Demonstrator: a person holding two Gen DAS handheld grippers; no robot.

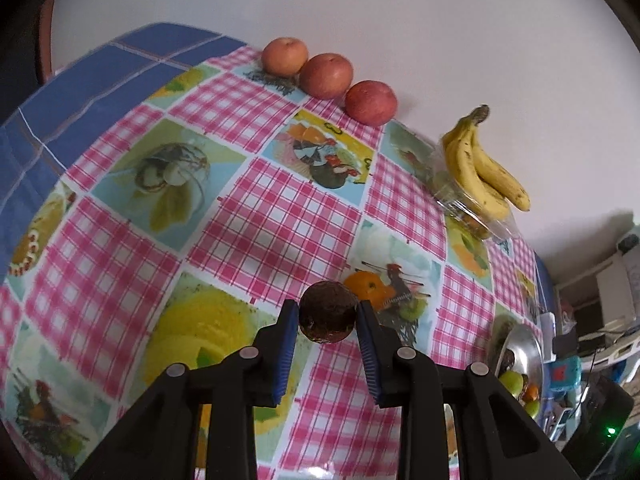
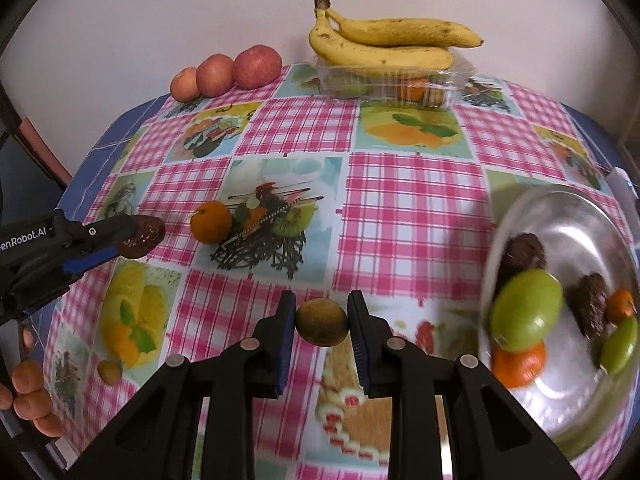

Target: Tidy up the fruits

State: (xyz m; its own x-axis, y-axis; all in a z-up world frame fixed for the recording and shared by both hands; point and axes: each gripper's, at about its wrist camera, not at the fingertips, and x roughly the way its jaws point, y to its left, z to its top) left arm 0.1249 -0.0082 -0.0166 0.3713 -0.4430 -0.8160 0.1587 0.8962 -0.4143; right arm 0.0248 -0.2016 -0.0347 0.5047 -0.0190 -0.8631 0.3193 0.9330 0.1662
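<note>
Right wrist view: right gripper with fingers clamped on a small brown-green kiwi, held above the bench, the steel bowl just off to the right. In the bowl already: a green fruit, an orange one under it, two dark brown fruits and more beyond. Left wrist view: left gripper with fingers pinching a dark, wrinkled round fruit, lifted off the cloth, well apart from the bowl at the far right edge. Loose on the bench: a small orange mid-cloth, another kiwi near the front left, three apples in a row along the wall, bananas atop a clear plastic tray. Step in hand, by the look of it: carrying two picked fruits toward the bowl, sorting well under way but unfinished. Next move calls for swinging the kiwi right, over the rim, lowering before letting go so nothing bounces out, then bringing the dark fruit across the bench without crossing the right tool.
</note>
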